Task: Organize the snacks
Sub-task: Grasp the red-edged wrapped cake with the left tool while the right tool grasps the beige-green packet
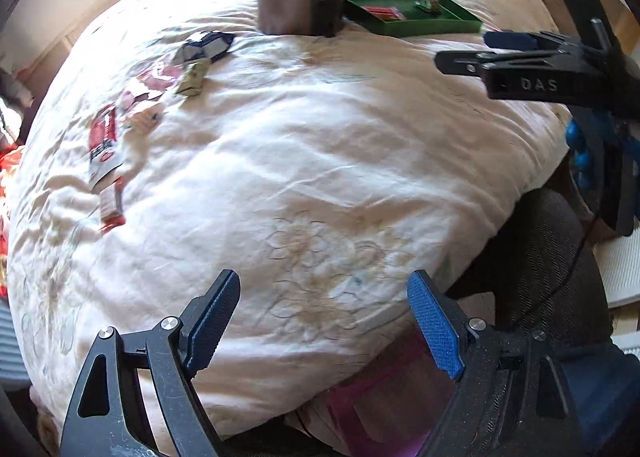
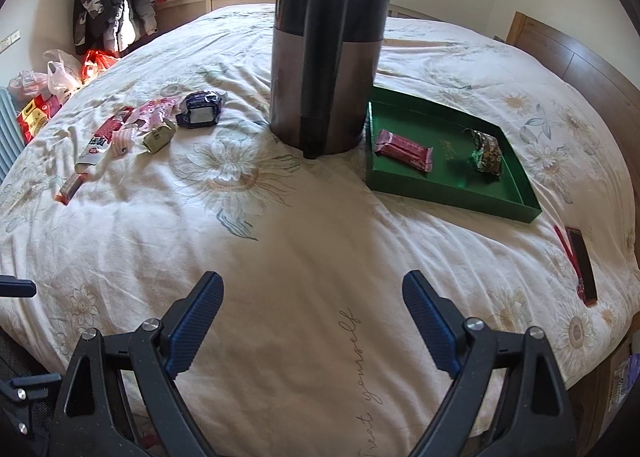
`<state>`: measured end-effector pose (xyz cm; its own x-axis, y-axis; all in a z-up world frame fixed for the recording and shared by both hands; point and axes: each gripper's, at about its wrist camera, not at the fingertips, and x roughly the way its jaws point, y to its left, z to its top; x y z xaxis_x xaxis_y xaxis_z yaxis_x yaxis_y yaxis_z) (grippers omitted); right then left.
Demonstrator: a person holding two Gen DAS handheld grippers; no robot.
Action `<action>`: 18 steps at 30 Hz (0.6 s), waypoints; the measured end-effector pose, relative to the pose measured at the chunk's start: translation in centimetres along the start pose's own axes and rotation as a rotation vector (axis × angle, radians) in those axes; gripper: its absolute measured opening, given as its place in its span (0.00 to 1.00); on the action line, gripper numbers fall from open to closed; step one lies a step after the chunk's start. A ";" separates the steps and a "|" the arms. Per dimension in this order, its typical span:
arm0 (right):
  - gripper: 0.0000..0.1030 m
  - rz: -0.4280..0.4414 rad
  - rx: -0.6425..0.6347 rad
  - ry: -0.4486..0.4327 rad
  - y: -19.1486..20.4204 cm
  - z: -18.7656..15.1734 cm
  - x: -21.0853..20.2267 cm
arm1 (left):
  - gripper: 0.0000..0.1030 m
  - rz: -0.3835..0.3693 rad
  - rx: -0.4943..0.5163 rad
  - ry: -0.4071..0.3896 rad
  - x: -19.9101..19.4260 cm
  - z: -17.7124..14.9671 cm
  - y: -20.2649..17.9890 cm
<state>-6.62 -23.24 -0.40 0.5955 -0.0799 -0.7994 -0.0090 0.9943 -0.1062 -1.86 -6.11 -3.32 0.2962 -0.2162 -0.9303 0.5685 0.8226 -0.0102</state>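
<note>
1. My left gripper [image 1: 324,321] hangs over the bedspread [image 1: 320,161] with its jaws wide apart and nothing between them; the blue pads are ribbed, on black angular arms.
2. My right gripper [image 2: 312,321] is spread just as wide and empty, above the cursive lettering printed on the cloth.
3. The bedspread is soft, creased cream cotton with outlined daisy prints.
4. A tall cylindrical canister [image 2: 328,69] stands upright mid-bed, dull grey metal below a dark band, with a black vertical strip down its front.
5. Just right of it lies a shallow rectangular green tray [image 2: 452,193], its floor glossy. Inside are a crimped pink wrapper [image 2: 404,149] at the left and a crinkly dark green foil pack [image 2: 486,153] at the right, apart from each other.
6. The loose snacks lie left of the canister: a shiny navy pack [image 2: 200,109], a small gold foil piece [image 2: 160,137], pale pink wrappers [image 2: 154,113], a long red-and-white sachet [image 2: 100,141] and a small red bar [image 2: 70,187].
7. A flat dark phone [image 2: 584,265] lies near the right edge of the bed.
</note>
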 end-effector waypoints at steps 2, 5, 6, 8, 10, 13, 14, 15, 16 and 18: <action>1.00 0.031 -0.009 -0.008 1.2 0.6 0.4 | 0.79 0.047 -0.035 -0.015 -0.1 0.0 2.0; 1.00 0.089 -0.027 -0.010 3.5 1.6 1.3 | 0.79 0.123 -0.087 -0.055 -0.3 0.2 4.4; 1.00 0.108 -0.037 -0.008 4.4 2.0 1.7 | 0.80 0.142 -0.107 -0.059 -0.3 0.3 5.3; 1.00 0.142 -0.057 -0.008 6.4 2.8 2.6 | 0.79 0.170 -0.154 -0.071 -0.1 0.4 7.5; 1.00 0.182 -0.069 -0.011 8.4 3.8 3.4 | 0.80 0.192 -0.205 -0.083 -0.2 0.2 9.5; 1.00 0.233 -0.060 -0.019 11.3 5.6 4.7 | 0.79 0.199 -0.287 -0.109 -0.1 0.1 12.6; 1.00 0.258 -0.047 -0.016 12.2 6.3 5.3 | 0.79 0.202 -0.311 -0.116 0.0 0.1 13.4; 1.00 0.280 -0.033 -0.011 12.9 6.9 6.0 | 0.79 0.202 -0.333 -0.117 0.2 -0.1 14.1; 1.00 0.298 -0.022 -0.005 13.5 7.4 6.6 | 0.79 0.190 -0.355 -0.120 0.4 -0.1 14.9; 1.00 0.307 -0.007 0.005 14.6 8.5 7.9 | 0.79 0.164 -0.390 -0.126 1.1 0.1 16.1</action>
<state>4.74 -8.76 -3.24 0.5602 0.2235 -0.7977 -0.1931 0.9716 0.1366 7.71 6.79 -4.43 0.4637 -0.1085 -0.8793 0.1806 0.9832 -0.0260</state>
